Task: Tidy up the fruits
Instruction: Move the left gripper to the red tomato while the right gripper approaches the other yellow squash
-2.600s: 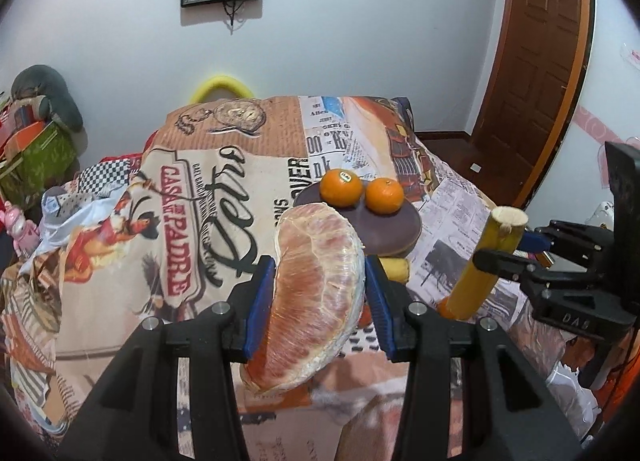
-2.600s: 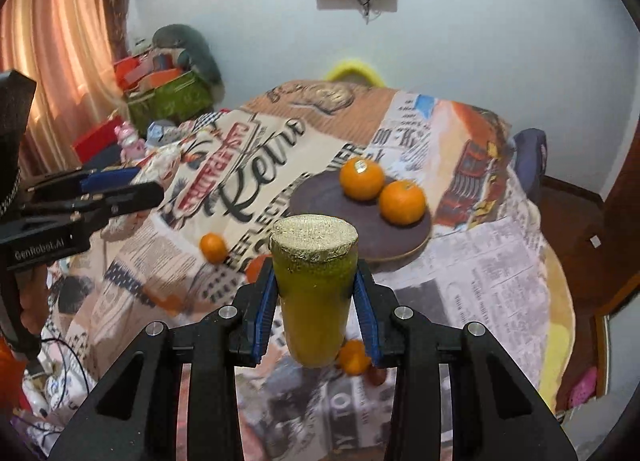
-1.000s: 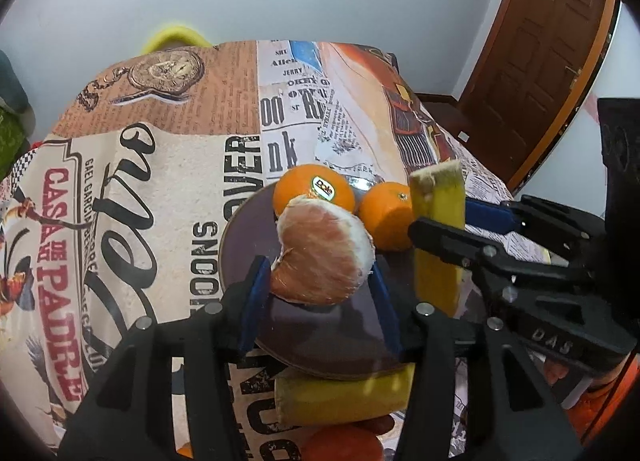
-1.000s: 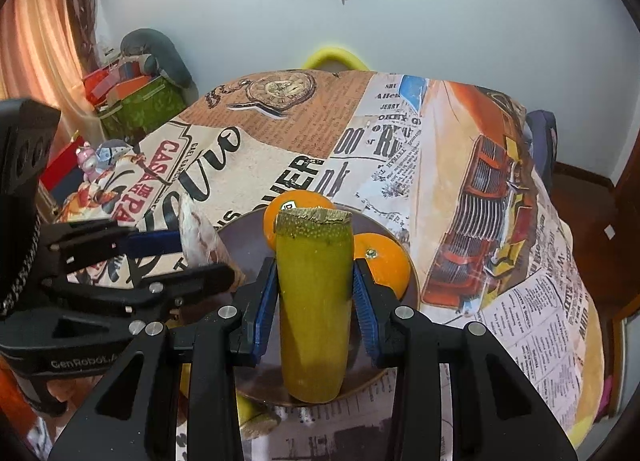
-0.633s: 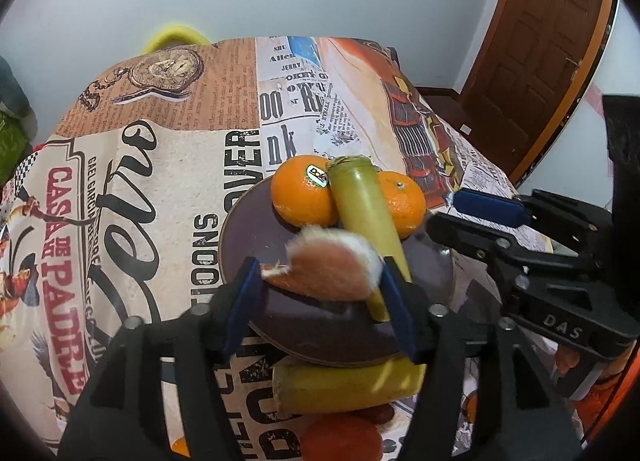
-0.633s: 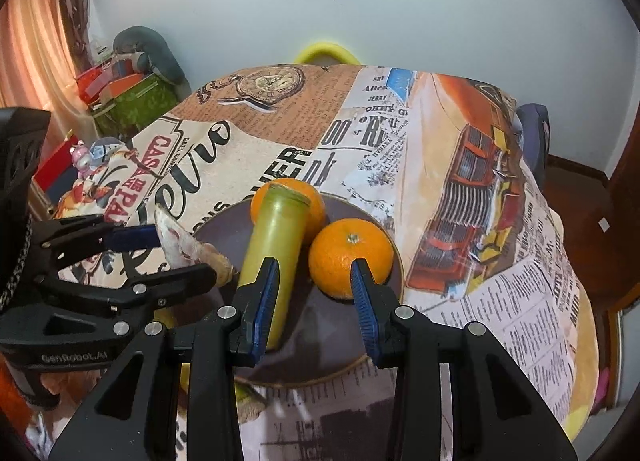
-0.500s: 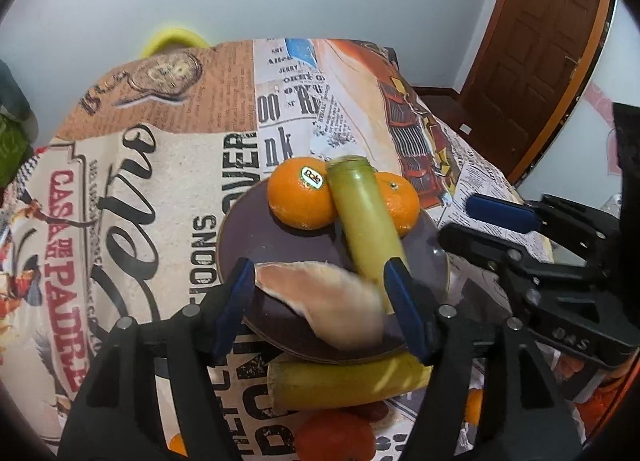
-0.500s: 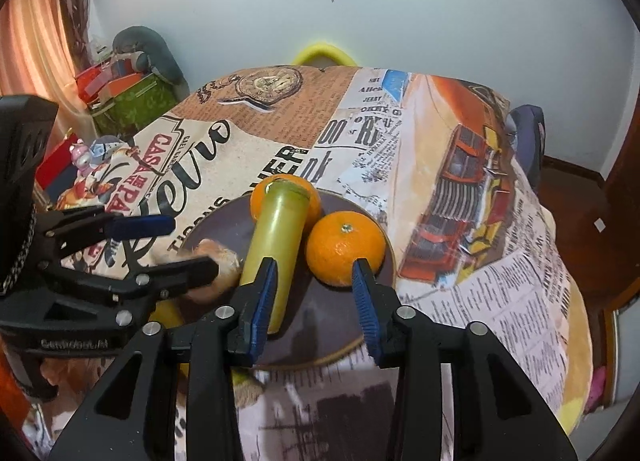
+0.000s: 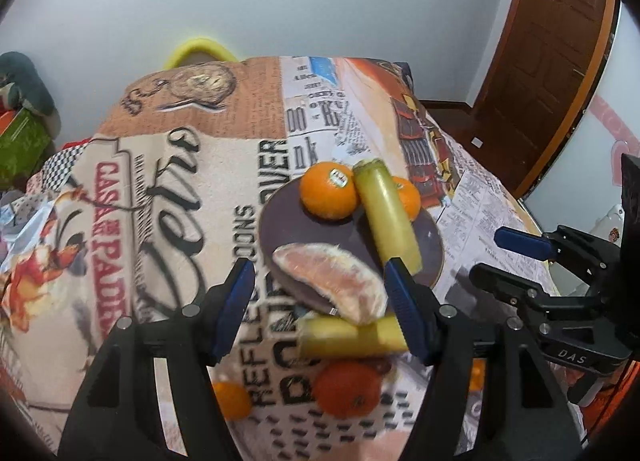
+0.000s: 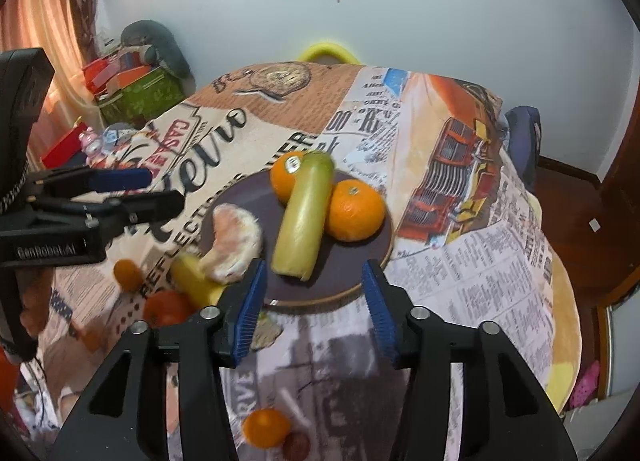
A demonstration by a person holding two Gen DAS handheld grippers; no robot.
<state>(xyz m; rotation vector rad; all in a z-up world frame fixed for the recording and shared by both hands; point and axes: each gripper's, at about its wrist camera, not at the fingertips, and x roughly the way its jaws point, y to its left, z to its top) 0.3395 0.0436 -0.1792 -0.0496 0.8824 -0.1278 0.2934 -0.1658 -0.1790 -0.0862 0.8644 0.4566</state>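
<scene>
Fruit lies loose on the printed cloth (image 9: 208, 181) over the bench nearest the cameras: a small orange (image 10: 266, 427), a red-orange fruit (image 9: 346, 387) and a yellow stick (image 9: 352, 335) just below the plate. The left gripper (image 9: 320, 301) has its jaws apart with nothing clamped; the pomelo wedge (image 9: 332, 281) rests on the near rim of the dark plate (image 10: 360, 253), overhanging the yellow stick. The right gripper (image 10: 312, 301) has its jaws opening, nothing between them. Farther on the plate, a green-yellow stick (image 10: 304, 217) lies between two oranges (image 10: 354, 215), touching both.
</scene>
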